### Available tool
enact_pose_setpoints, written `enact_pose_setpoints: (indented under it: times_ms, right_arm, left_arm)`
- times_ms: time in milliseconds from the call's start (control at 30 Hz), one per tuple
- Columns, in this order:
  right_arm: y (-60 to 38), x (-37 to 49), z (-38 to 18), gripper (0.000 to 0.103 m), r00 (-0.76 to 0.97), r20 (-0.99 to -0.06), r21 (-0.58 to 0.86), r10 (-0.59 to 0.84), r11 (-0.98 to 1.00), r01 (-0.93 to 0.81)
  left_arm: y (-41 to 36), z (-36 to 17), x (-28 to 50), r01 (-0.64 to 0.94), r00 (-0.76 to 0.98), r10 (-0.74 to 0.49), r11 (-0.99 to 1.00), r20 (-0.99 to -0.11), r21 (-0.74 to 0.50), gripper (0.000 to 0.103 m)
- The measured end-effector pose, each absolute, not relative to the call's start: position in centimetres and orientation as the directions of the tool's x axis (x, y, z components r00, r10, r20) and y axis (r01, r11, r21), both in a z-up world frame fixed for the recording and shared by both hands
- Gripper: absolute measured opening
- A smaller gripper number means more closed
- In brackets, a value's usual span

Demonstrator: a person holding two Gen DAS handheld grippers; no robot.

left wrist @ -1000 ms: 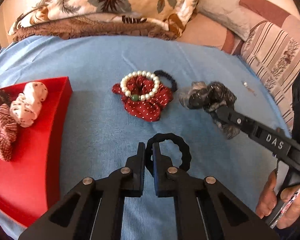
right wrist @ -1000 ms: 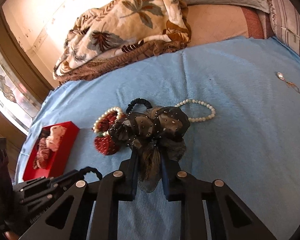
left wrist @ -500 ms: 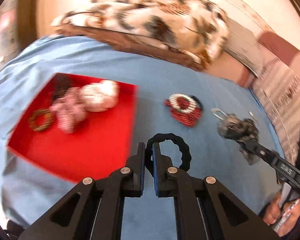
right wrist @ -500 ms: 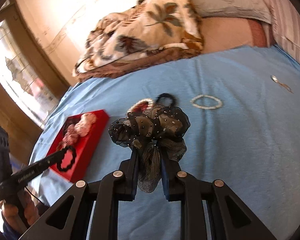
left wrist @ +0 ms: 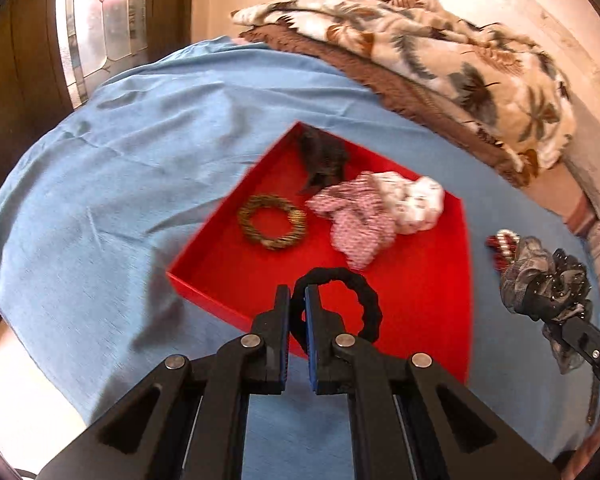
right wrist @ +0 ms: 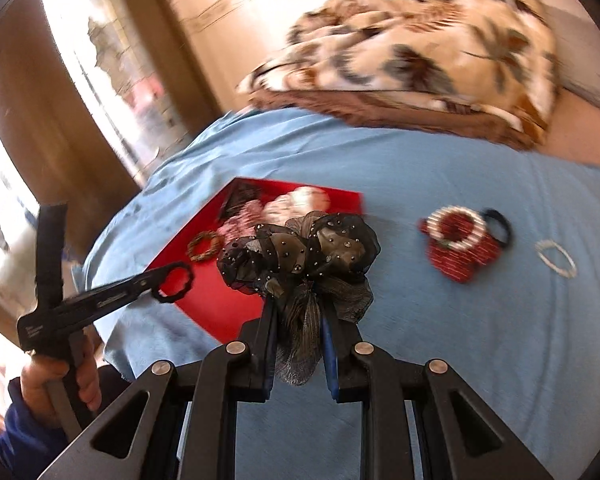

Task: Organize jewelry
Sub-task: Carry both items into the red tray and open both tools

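My left gripper (left wrist: 297,294) is shut on a black ring-shaped hair tie (left wrist: 342,300), held above the near part of the red tray (left wrist: 420,280). The tray holds a gold-brown bracelet (left wrist: 272,221), a pink patterned scrunchie (left wrist: 358,220), a white scrunchie (left wrist: 414,202) and a dark item (left wrist: 322,158). My right gripper (right wrist: 298,312) is shut on a black sheer studded scrunchie (right wrist: 300,256), raised over the blue sheet just right of the tray (right wrist: 216,296). The left gripper (right wrist: 156,286) with its hair tie (right wrist: 172,282) shows at the left of the right wrist view.
On the blue sheet (right wrist: 480,340) lie a red dotted scrunchie (right wrist: 460,256) with a pearl bracelet (right wrist: 456,228) on it, a black hair tie (right wrist: 500,228) and a second pearl bracelet (right wrist: 556,262). A folded floral blanket (left wrist: 440,64) is at the back, a window (left wrist: 100,20) at the left.
Both grippers swung left toward the red tray, each still holding its item. The tray now lies directly under the left gripper and the red scrunchie has slid off to the right.
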State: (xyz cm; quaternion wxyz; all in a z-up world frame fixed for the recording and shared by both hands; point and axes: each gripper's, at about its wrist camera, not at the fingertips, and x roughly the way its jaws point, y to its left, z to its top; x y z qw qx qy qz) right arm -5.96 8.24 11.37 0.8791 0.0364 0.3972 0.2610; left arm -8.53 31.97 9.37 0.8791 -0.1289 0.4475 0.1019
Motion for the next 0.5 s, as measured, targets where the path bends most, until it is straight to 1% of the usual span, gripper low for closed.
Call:
enact_pose_setpoints:
  times_ms: [233, 400, 500]
  right_arm:
    - [14.6, -4.7, 9.1, 0.021, 0.473, -0.732, 0.217, 0.491, 0.826, -0.521]
    - [18.4, -3.6, 6.7, 0.021, 0.412, -0.773, 0.208, 0.483, 0.806, -0.555]
    - [20.1, -3.1, 5.9, 0.021, 0.392, -0.788, 0.197, 0.476, 0.797, -0.571]
  left_arm:
    - [34.2, 8.1, -7.1, -0.302, 0.535, 0.103, 0.95, -0.839, -0.075, 0.007]
    - [35.2, 7.3, -6.6, -0.313, 0.525, 0.106, 0.947, -0.844, -0.076, 0.007]
    - [35.7, 7.5, -6.8, -0.323, 0.54, 0.096, 0.941, -0.836, -0.101, 0.008]
